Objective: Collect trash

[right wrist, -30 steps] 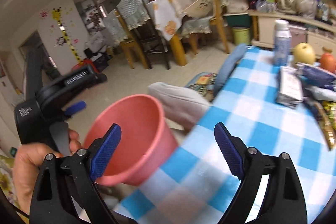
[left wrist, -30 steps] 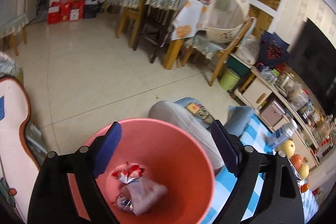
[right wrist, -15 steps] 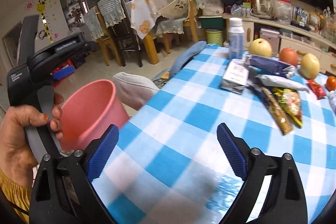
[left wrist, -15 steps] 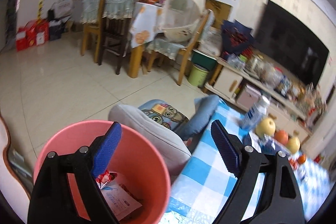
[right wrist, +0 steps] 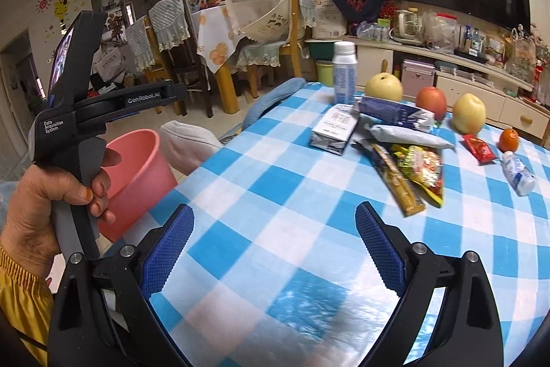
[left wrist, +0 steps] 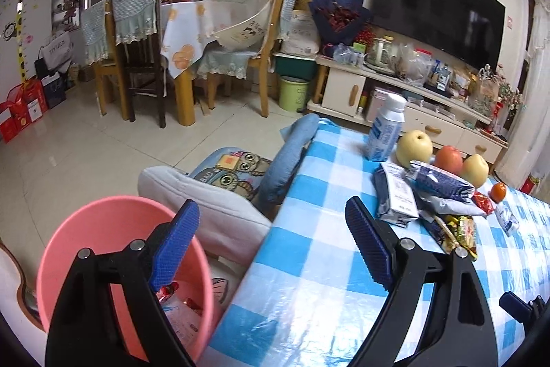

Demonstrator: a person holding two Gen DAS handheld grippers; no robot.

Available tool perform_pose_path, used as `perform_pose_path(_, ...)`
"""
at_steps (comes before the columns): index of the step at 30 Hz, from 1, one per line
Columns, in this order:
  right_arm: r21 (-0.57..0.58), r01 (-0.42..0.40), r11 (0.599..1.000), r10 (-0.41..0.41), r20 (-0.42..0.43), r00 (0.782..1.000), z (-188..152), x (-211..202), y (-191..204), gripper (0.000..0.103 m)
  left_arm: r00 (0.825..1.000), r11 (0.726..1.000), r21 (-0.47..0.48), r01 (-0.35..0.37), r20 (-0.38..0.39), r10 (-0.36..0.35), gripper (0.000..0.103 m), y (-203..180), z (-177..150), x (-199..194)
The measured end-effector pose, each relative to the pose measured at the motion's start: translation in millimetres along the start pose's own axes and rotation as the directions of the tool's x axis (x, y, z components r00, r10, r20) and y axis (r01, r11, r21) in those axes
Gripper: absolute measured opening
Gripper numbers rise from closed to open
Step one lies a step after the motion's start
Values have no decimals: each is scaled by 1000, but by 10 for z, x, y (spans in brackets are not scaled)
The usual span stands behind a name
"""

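Note:
A pink bin (left wrist: 103, 229) stands on the floor beside the blue-checked table (left wrist: 319, 267) and holds several wrappers (left wrist: 178, 312). It also shows in the right wrist view (right wrist: 137, 174). My left gripper (left wrist: 271, 246) is open and empty above the table's left edge. My right gripper (right wrist: 275, 250) is open and empty over the near part of the table (right wrist: 275, 195). A pile of wrappers lies further back: a grey carton (right wrist: 335, 128), a dark blue packet (right wrist: 395, 114), a yellow strip (right wrist: 398, 183), a colourful bag (right wrist: 424, 169) and a red sachet (right wrist: 479, 148).
A white bottle (right wrist: 344, 74), two pears (right wrist: 383, 88), an apple (right wrist: 431, 100), a small orange (right wrist: 508, 140) and a small lying bottle (right wrist: 520, 174) are on the table. A grey cushioned seat (left wrist: 206, 208) stands between bin and table. Dining chairs and a TV cabinet stand behind.
Both grippers have swung right, from over the pink bin towards the table and the wrapper pile. Both stay open and empty.

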State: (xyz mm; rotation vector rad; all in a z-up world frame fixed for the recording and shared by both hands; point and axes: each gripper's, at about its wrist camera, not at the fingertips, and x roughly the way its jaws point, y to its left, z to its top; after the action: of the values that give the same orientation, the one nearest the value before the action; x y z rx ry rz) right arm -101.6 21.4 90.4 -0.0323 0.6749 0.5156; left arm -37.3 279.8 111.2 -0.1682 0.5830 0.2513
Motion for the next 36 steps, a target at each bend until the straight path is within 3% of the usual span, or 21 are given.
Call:
perform_pose_path(7, 13, 85, 996, -85, 31, 996, -58, -183, -424, 94, 995, 995, -37, 91, -48, -93, 87, -220, -31, 91)
perform_pose_path(11, -12, 171, 985, -170, 54, 984, -89, -280, -669, 94, 993, 994, 2, 108, -48, -108, 87, -507, 15, 115)
perform_pose_path(15, -4, 196, 981, -195, 46, 980, -114, -340, -893, 94, 989, 989, 58, 138, -70, -134, 84, -936, 112, 185)
perform_pose_path(21, 63, 177, 982, -178, 12, 984, -154, -470, -1224, 94, 973, 976, 118, 185, -158, -166, 68, -1857, 383, 616)
perform_pose_path(25, 109, 181, 978, -181, -6, 983, -148, -539, -1423, 94, 972, 968, 181, 175, -191, -140, 60, -2467, 481, 963)
perform_pose_path(28, 159, 162, 974, -162, -13, 987, -147, -606, -1562, 94, 962, 970, 174, 173, -243, -128, 52, -2837, 546, 1288)
perform_pose_path(30, 193, 146, 970, -145, -19, 989, -144, -656, -1656, 94, 950, 972, 160, 174, -285, -124, 48, -2985, 578, 1487)
perform_pose_path(32, 224, 130, 966, -130, -15, 991, -150, -726, -1738, 94, 944, 977, 160, 142, -319, -85, 39, -3117, 569, 1722)
perform_pose_path(36, 266, 124, 956, -127, -6, 992, -159, -859, -1881, 94, 927, 985, 148, 84, -373, -23, 32, -3244, 542, 2073)
